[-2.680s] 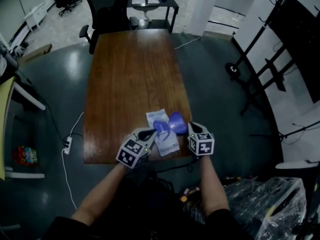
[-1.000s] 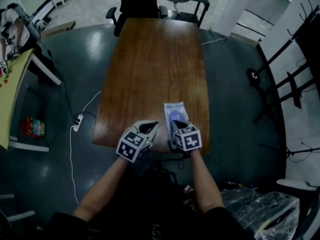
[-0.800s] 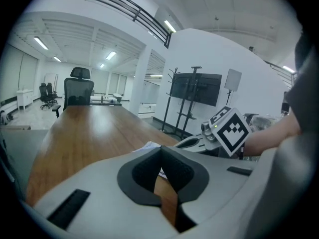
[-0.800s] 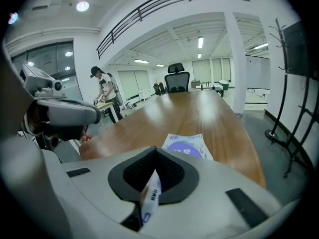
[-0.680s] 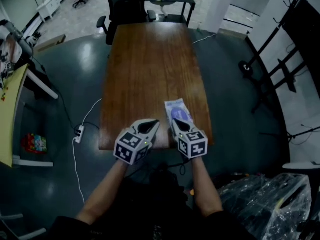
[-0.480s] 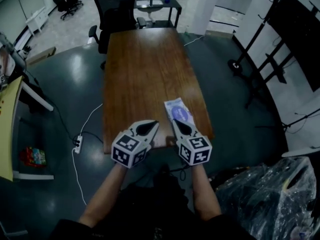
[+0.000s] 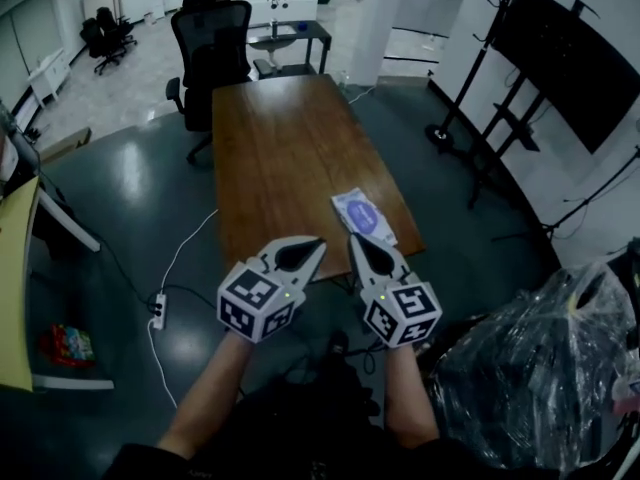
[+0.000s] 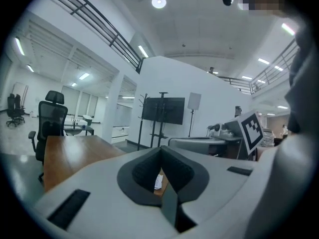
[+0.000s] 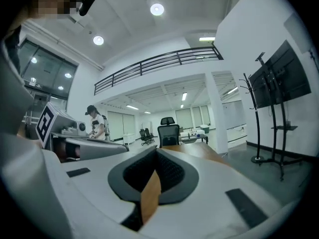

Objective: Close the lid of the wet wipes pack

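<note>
The wet wipes pack (image 7: pixel 364 217) is white with a purple oval lid that lies flat on its top. It rests on the brown wooden table (image 7: pixel 280 148), near the front right corner. Both grippers hover short of the table's near edge, apart from the pack. My left gripper (image 7: pixel 312 244) points at the edge left of the pack, and my right gripper (image 7: pixel 355 240) sits just below the pack. Each has its jaws together with nothing held. In the left gripper view, the left gripper (image 8: pixel 160 176) shows only a thin slit. The right gripper (image 9: pixel 152 180) looks the same in its own view.
A black office chair (image 7: pixel 210 43) stands at the table's far end, with a white desk behind it. A black screen stand (image 7: pixel 540 38) is at the right. A clear plastic bag (image 7: pixel 520 368) lies at my right side. A power strip (image 7: pixel 158 308) and cable are on the floor at left.
The purple lid, flipped open 2.7 s ago, now lies shut. The right gripper was over the pack a second ago; both grippers have since drawn back towards me, off the table edge.
</note>
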`<state>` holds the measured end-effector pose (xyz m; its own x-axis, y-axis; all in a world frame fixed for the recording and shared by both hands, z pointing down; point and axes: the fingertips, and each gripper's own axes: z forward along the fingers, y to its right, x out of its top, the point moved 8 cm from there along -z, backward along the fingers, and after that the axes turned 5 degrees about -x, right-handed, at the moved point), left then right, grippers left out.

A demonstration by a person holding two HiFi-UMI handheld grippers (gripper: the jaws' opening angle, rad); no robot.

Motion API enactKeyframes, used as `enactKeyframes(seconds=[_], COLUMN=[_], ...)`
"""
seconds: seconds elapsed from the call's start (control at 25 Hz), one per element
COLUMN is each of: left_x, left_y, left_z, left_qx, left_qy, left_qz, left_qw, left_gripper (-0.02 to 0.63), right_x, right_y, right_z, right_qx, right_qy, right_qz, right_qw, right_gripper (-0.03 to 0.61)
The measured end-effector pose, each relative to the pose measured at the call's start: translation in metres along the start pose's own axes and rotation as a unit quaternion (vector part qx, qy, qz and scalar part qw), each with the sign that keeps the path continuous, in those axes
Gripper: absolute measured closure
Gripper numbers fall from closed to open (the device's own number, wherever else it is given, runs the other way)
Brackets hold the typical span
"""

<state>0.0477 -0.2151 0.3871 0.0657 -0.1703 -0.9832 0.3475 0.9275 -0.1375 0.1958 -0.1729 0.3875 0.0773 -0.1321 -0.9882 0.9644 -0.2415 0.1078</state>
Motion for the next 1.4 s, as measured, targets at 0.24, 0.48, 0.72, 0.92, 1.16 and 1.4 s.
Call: enactKeyframes(seconds=[0.24,0.48,0.72,0.92,1.16,1.4], left_x=[0.021,0.026,0.022,0.026,0.027,0.028], left_y=[0.024,0.039,0.045,0.048,0.054,0.055], left_z=[-0.034,-0.058,-0.07,-0.078,-0.081,-0.08], left_qx=[-0.028,-0.049,-0.053,-0.056,-0.063,-0.067], left_qy=[0.027,0.042,0.044,0.047,0.045,0.045], left_qz=[0.016,0.029,0.034,0.042,0.049,0.051], left_qw=[0.9991,0.9975,0.997,0.9964,0.9958,0.9955], left_gripper=[0.618,0.618,0.618,0.618,0.618,0.618], right_x=[0.029,0.041,0.036,0.04,0.042,0.043], right_y=[-0.039,-0.066,-0.079,-0.09,-0.093,-0.092], right_z=[-0.033,-0.058,-0.068,-0.069,-0.075,-0.076], right_qx=[-0.007,-0.01,-0.01,-0.005,-0.009,-0.013], right_qy=[0.044,0.073,0.075,0.081,0.087,0.087], right_qz=[-0.013,-0.028,-0.027,-0.032,-0.031,-0.034], right_qw=[0.999,0.997,0.997,0.996,0.996,0.996], right_gripper=[0.569,0.569,0.569,0.569,0.569,0.569])
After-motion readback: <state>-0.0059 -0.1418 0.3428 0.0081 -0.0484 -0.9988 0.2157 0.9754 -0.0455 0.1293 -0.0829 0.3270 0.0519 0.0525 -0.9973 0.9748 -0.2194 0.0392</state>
